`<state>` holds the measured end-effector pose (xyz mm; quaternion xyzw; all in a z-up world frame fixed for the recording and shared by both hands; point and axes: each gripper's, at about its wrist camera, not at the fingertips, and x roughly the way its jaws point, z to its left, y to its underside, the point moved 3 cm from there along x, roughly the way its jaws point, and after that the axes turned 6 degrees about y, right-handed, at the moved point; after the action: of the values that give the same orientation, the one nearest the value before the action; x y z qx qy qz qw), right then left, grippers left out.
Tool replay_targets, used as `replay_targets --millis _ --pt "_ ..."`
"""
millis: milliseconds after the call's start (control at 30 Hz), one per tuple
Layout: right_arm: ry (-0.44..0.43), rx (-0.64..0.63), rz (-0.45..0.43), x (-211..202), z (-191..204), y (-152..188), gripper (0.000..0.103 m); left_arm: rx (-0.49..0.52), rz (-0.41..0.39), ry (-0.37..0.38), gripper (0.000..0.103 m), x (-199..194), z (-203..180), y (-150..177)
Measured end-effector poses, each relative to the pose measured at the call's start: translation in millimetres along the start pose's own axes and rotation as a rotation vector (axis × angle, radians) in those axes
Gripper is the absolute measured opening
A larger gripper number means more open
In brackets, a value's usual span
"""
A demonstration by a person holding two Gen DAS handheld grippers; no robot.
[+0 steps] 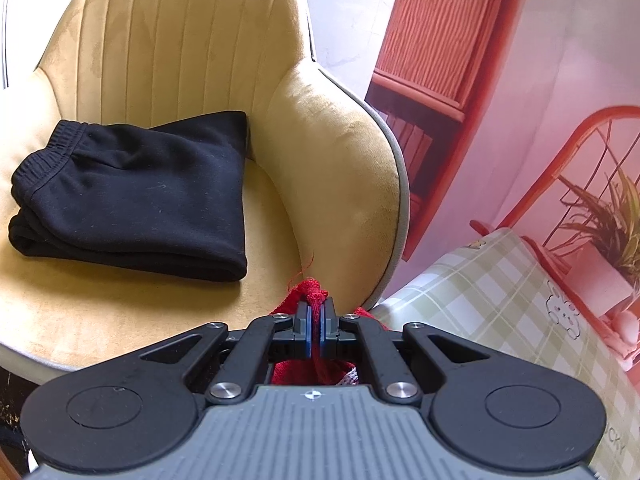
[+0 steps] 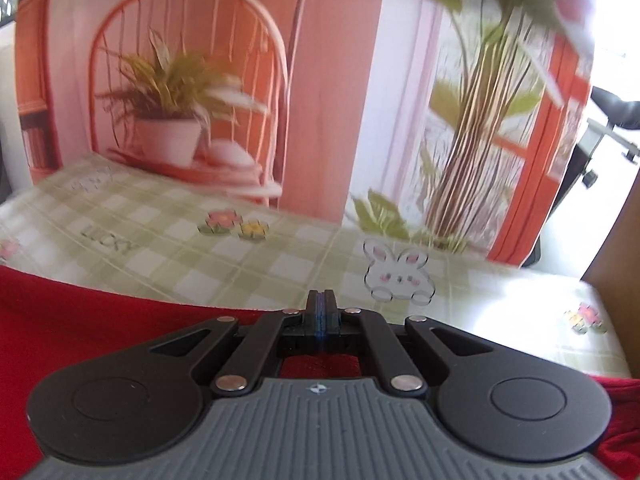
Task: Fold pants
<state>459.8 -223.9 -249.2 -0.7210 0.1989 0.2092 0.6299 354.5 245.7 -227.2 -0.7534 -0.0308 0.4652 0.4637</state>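
1. The red pants (image 2: 100, 320) are lying across the near edge of the table (image 2: 280, 256), spreading from seven o'clock to four o'clock in the right wrist view; the picture is blurred, so the fold lines cannot be told.
2. The left hand-held gripper (image 1: 316, 312) is pinching a bunched edge of the red pants between its clenched pads.
3. The right hand-held gripper (image 2: 319, 304) is sitting clenched just above the red cloth, apparently gripping nothing.
4. A folded pair of black pants (image 1: 132, 196) is resting on the seat of a beige chair (image 1: 192, 48), at ten o'clock from the left hand-held gripper.
5. A checked tablecloth (image 2: 224, 276) with a rabbit print (image 2: 398, 276) is covering the table.
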Motion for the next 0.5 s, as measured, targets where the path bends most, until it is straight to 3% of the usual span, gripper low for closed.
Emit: replay_targets --millis 167,233,267,300,333,367,500 --pt "0.023 0.002 0.074 26.4 -0.4 6.4 0.000 0.039 0.034 -0.006 0.006 12.4 -2.5 2.0" --pt "0.032 0.020 0.093 32.5 -5.5 6.6 0.000 0.041 0.064 0.000 0.011 15.0 -1.7 2.0" --pt "0.029 0.033 0.105 34.3 -7.5 6.8 0.000 0.034 0.082 0.007 0.026 15.0 -0.7 1.5" --pt "0.022 0.045 0.114 34.4 -9.2 7.1 0.000 0.020 0.098 0.020 0.053 13.4 0.2 0.8" --pt "0.007 0.063 0.108 31.1 -10.5 6.5 0.000 0.010 0.099 0.035 0.063 9.9 0.8 -0.1" --pt "-0.015 0.081 0.099 26.0 -11.4 6.1 0.000 0.016 0.086 0.047 0.069 4.8 0.3 -0.9" --pt "-0.066 0.137 0.071 -1.9 -18.7 10.0 0.005 0.050 0.076 0.074 0.068 -17.8 -8.0 -4.1"
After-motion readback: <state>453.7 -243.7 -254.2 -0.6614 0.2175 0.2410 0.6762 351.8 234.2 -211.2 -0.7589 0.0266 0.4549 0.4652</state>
